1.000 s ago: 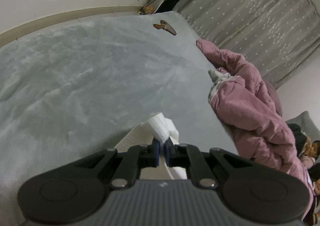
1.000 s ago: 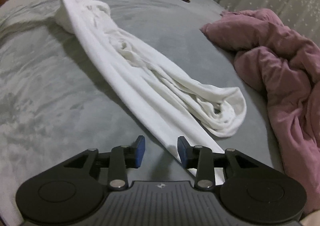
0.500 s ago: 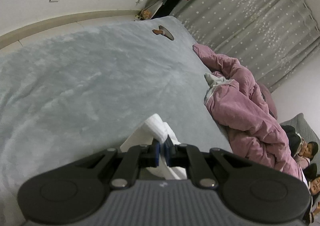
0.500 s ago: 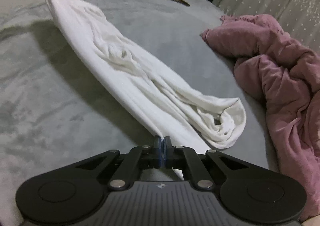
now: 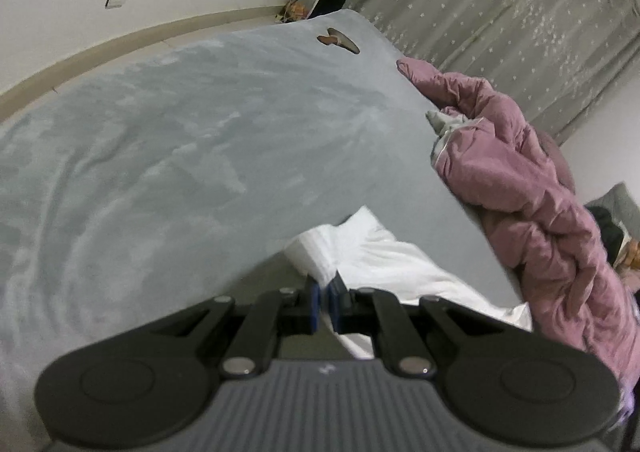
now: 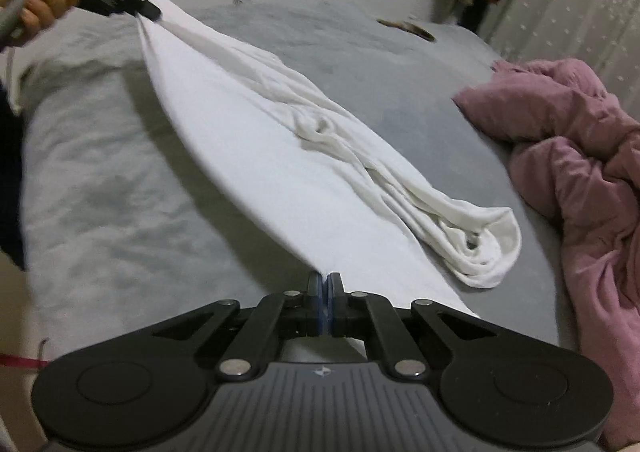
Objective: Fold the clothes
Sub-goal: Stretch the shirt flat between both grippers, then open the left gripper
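A white garment (image 6: 288, 155) stretches in a long band across the grey bed (image 6: 112, 187), lifted between both grippers. My right gripper (image 6: 324, 279) is shut on its near edge. In the right wrist view my left gripper (image 6: 150, 13), held by a hand (image 6: 38, 1), pinches the far end at the top left. In the left wrist view the left gripper (image 5: 325, 288) is shut on a bunched white corner of the garment (image 5: 360, 252). A rolled sleeve end (image 6: 484, 244) lies on the bed at the right.
A crumpled pink quilt (image 6: 580, 171) (image 5: 520, 187) fills the right side of the bed. A small brown object (image 5: 338, 40) lies near the bed's far edge. Grey dotted curtains (image 5: 500, 11) and a white wall stand behind. A red strap (image 6: 20, 363) shows at the lower left.
The right gripper has shut on the garment's near edge and lifted it. The left gripper has pulled its end away, so the cloth is now stretched taut and wider.
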{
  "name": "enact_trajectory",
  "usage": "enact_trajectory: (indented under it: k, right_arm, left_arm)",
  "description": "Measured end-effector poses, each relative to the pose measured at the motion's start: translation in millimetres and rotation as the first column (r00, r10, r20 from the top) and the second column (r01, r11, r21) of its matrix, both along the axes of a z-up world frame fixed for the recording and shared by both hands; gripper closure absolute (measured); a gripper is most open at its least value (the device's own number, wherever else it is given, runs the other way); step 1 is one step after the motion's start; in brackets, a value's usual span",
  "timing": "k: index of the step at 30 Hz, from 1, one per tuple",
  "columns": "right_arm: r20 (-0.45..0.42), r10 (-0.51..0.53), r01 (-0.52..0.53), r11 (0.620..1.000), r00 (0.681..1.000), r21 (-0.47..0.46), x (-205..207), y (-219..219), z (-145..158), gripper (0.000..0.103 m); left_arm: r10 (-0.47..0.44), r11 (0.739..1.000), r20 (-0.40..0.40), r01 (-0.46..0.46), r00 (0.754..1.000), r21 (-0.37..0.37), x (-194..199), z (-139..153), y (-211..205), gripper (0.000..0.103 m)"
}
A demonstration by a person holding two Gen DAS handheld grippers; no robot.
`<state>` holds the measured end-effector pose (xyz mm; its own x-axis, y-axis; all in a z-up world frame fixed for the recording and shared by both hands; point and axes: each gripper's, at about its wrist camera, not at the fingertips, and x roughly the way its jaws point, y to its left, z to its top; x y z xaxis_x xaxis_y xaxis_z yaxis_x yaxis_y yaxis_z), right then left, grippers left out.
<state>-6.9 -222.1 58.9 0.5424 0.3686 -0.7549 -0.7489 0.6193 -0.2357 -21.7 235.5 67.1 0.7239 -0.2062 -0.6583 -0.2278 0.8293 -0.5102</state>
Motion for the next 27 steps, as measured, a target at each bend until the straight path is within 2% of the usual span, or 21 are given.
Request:
enact_trajectory:
  k: [5,10,16,17,21,23,25,27]
  right_arm:
    - [-0.038,0.072,-0.072,0.997,0.997,0.0,-14,-5,-6,0.1]
    - [-0.098,0.184,-0.185,0.983,0.978,-0.005,-30,4,-14,0.1]
    - [-0.129,0.209,-0.21,0.978,0.97,0.004,-32,6,-16,0.099]
    - [-0.132,0.21,-0.211,0.978,0.969,0.005,-31,6,-17,0.099]
    - [-0.145,0.214,-0.215,0.977,0.966,0.009,-31,6,-18,0.098]
    - [-0.151,0.216,-0.217,0.976,0.965,0.011,-31,6,-18,0.097]
    - [-0.141,0.223,-0.217,0.974,0.965,0.057,-30,4,-12,0.097]
    - [-0.127,0.229,-0.217,0.971,0.965,0.104,-29,2,-5,0.097]
  left_arm:
    - [-0.044,0.997,-0.065,0.048,0.997,0.065,-17,-15,-5,0.097]
    - [-0.049,0.991,-0.104,0.061,0.993,0.12,-28,-26,-7,0.097]
    - [-0.063,0.981,-0.126,0.085,0.99,0.177,-28,-29,-8,0.096]
    - [-0.067,0.979,-0.133,0.091,0.989,0.185,-27,-30,-10,0.094]
    - [-0.066,0.97,-0.142,0.097,0.988,0.224,-24,-29,-12,0.075]
    - [-0.054,0.968,-0.128,0.084,0.99,0.238,-26,-26,-9,0.071]
    - [-0.037,0.967,-0.116,0.065,0.993,0.245,-26,-23,-5,0.066]
    - [-0.023,0.967,-0.106,0.049,0.994,0.251,-25,-21,-1,0.065]
